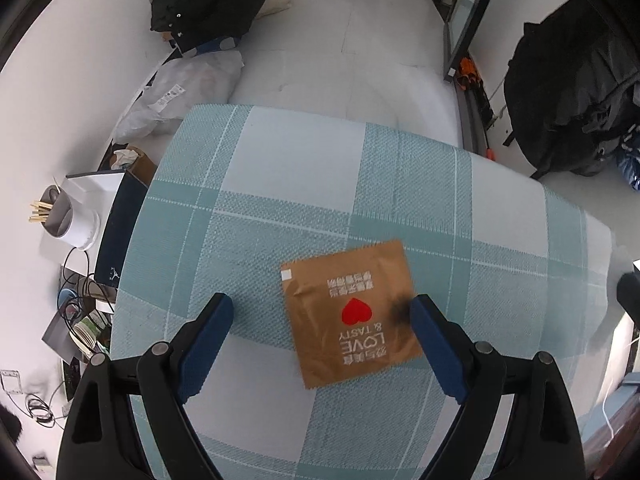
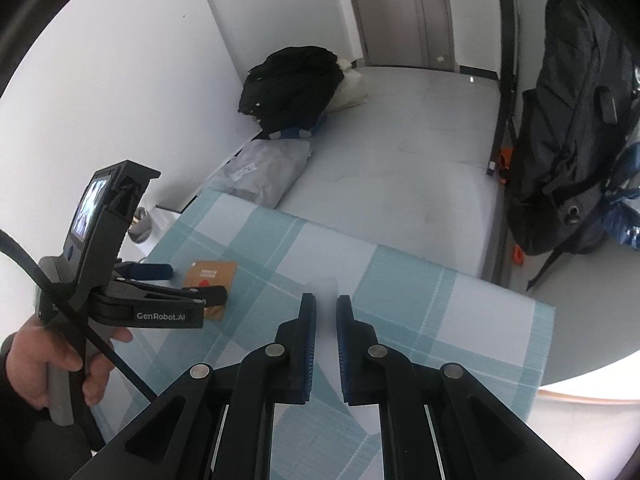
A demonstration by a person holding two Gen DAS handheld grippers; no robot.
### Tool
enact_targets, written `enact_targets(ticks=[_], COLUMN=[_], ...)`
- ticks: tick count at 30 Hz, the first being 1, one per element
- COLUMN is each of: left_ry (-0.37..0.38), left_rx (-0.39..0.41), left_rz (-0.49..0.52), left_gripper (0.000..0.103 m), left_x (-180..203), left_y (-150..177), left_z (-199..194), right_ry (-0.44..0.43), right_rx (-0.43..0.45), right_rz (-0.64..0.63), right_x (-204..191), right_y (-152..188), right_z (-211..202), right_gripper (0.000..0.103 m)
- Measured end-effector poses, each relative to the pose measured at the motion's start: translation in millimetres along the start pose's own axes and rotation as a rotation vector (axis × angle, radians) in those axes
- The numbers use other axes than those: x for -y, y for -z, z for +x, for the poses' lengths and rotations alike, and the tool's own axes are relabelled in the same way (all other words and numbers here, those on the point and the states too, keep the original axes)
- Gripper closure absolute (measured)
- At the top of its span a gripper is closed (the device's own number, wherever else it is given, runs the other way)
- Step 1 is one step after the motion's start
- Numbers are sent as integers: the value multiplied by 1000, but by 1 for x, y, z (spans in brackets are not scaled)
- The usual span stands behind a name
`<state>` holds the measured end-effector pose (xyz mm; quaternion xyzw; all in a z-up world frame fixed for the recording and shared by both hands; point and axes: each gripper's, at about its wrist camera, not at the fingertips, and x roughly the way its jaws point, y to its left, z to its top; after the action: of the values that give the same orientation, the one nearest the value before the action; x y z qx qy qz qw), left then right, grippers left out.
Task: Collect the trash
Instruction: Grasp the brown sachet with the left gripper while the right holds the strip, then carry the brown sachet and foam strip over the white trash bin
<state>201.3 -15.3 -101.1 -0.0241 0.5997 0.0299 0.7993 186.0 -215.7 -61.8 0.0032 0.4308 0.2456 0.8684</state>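
One piece of trash shows in the left wrist view, and it is not yet picked up: a flat brown paper packet (image 1: 352, 312) lies on the checked cloth of the worktop (image 1: 304, 160), well in from the far edge and nearer the right side than the left. The left tool (image 1: 320, 316) hangs above it with its two blue-padded fingers (image 1: 208, 340) wide apart, one out over bare cloth to the left, the other over the packet's right edge, so the packet sits off-centre in the gap and nothing is clamped. The packet is square with sawtooth top and bottom edges, creased across the middle, printed with a red heart, white lettering and a small white square in one corner; a dark blurred smudge sits by its right edge, whether a stain or shadow I cannot tell. In the right wrist view, the same packet (image 2: 211, 280) lies toward the left edge of the worktop (image 2: 460, 320), partly hidden under the left tool (image 2: 180, 284), which a hand (image 2: 60, 364) holds by its grey grip. The right tool (image 2: 326, 308) is well apart from the packet, over the middle of the cloth, its fingers nearly together with only a narrow slit between; something pale and blurred shows there, but whether it is held I cannot tell. No bin or bag for the trash is visible, so as I judge it the grab, lift and drop all remain.
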Motion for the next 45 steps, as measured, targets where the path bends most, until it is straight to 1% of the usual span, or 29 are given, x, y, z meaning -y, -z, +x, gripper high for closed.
enact_targets(ticks=[4,6,7,9,11,13,14,18,27,32,35,40,45], left_ry=[1,3,6,11,19,25,28,42,54,81,69,94,153], left_rx=[32,33,34,44,54,61,62,60,54,40,35,30,24], left_rz=[23,22,23,39,63,84,87,82,78,57,73,60,21], left_gripper=[15,15,17,22,35,43,47,53,57,59,61,64,65], left_x=[6,7,7,8,14,18,18,19,16,9,10,4,-7], left_y=[2,2,2,3,4,5,5,3,5,8,12,17,22], left_z=[0,1,1,-1,-4,-5,-6,-7,-8,-9,-9,-14,-20], right_ry=[-3,1,0,1,4,6,8,12,23,25,23,29,31], right_rx=[8,9,8,10,11,11,10,8,9,12,16,24,27], right_rz=[-5,-11,-10,-10,-10,-11,-13,-19,-15,-16,-11,-9,2], right_x=[0,-2,-1,-1,-1,-1,-2,-3,-1,-2,-3,-4,-8], right_y=[0,1,1,1,1,2,2,2,2,2,2,4,7], right_z=[-4,-5,-6,-6,-7,-8,-7,-8,-8,-8,-9,-12,-14], right_gripper=[94,94,94,94,94,93,93,93,93,93,93,92,92])
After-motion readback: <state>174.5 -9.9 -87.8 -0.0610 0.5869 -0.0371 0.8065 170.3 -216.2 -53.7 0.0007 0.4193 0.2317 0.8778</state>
